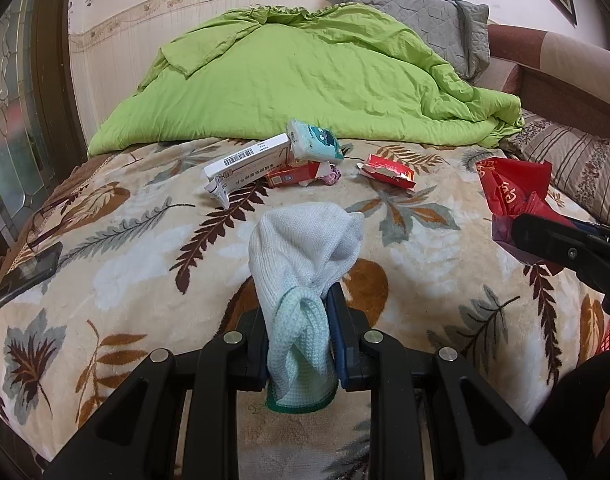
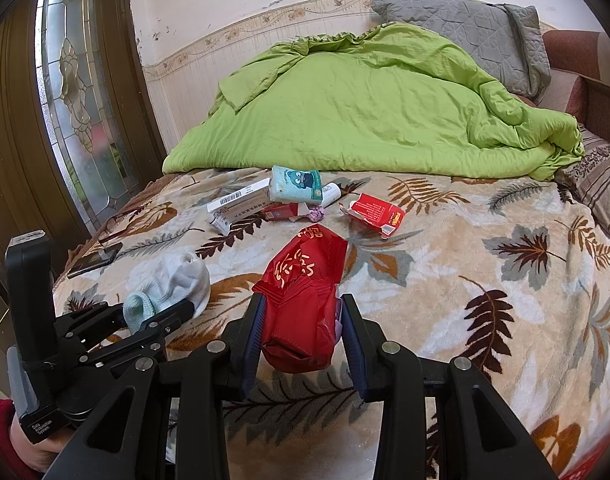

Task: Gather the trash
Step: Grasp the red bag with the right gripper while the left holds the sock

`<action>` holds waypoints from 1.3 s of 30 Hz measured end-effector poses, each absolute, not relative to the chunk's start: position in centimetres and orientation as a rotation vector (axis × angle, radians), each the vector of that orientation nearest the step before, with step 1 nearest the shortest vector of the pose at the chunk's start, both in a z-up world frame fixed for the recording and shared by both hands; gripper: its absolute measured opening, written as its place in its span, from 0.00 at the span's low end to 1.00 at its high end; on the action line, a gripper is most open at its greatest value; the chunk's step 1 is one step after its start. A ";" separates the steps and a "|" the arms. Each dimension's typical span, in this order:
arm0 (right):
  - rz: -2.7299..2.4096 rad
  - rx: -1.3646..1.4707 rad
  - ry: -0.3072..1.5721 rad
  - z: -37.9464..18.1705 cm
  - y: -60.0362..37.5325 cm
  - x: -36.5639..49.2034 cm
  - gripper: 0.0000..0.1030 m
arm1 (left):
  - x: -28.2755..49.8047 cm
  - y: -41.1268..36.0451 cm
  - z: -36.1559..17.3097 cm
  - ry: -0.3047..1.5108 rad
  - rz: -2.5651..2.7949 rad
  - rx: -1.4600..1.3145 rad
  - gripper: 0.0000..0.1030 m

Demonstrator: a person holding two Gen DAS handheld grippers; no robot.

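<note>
Left gripper is clamped tight on a knit sock, and the right gripper is squeezing a crinkly red bag. More trash sits at 12 o'clock on the fuzzy leaf-print blanket: white box, tissue pack, torn red carton.

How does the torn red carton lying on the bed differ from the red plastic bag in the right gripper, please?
The torn red carton is stiff card, ripped open at one end, while the red plastic bag is soft, crumpled film. The carton lies loose on the leaf-print blanket; the bag is clamped in the right gripper. The carton sits farther back, near the green quilt. Both are red with printed lettering.
</note>
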State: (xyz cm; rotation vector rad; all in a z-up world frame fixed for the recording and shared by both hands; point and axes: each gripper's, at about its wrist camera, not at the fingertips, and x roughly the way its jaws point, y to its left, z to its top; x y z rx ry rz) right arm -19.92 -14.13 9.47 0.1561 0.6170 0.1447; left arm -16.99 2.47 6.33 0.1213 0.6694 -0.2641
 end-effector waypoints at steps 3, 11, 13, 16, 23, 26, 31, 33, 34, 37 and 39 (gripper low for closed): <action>0.144 0.156 0.618 9.4 -14.1 -19.9 0.39 | -17.0 2.5 6.3 0.668 -0.264 0.121 0.22; 0.145 0.157 0.617 9.5 -14.2 -19.9 0.39 | -17.1 2.5 6.3 0.667 -0.263 0.122 0.22; 0.145 0.157 0.617 9.4 -14.2 -19.9 0.39 | -17.1 2.5 6.3 0.667 -0.264 0.122 0.22; 0.146 0.158 0.617 9.5 -14.2 -19.9 0.39 | -17.1 2.4 6.3 0.665 -0.266 0.122 0.22; 0.145 0.159 0.617 9.4 -14.2 -19.9 0.39 | -17.0 2.4 6.6 0.657 -0.270 0.128 0.22; 0.146 0.159 0.616 9.5 -14.2 -19.9 0.39 | -17.0 2.3 6.7 0.657 -0.269 0.128 0.22; 0.145 0.160 0.616 9.5 -14.3 -19.9 0.39 | -17.1 2.3 6.6 0.656 -0.270 0.128 0.22; 0.145 0.160 0.615 9.5 -14.3 -19.9 0.39 | -17.1 2.3 6.6 0.656 -0.270 0.129 0.22; 0.145 0.160 0.615 9.4 -14.3 -19.9 0.39 | -17.1 2.2 6.7 0.655 -0.273 0.129 0.22; 0.146 0.164 0.616 9.4 -14.3 -19.9 0.39 | -17.0 2.3 6.7 0.656 -0.273 0.128 0.22; 0.146 0.172 0.615 9.5 -14.4 -20.0 0.39 | -17.2 2.1 6.7 0.656 -0.273 0.128 0.22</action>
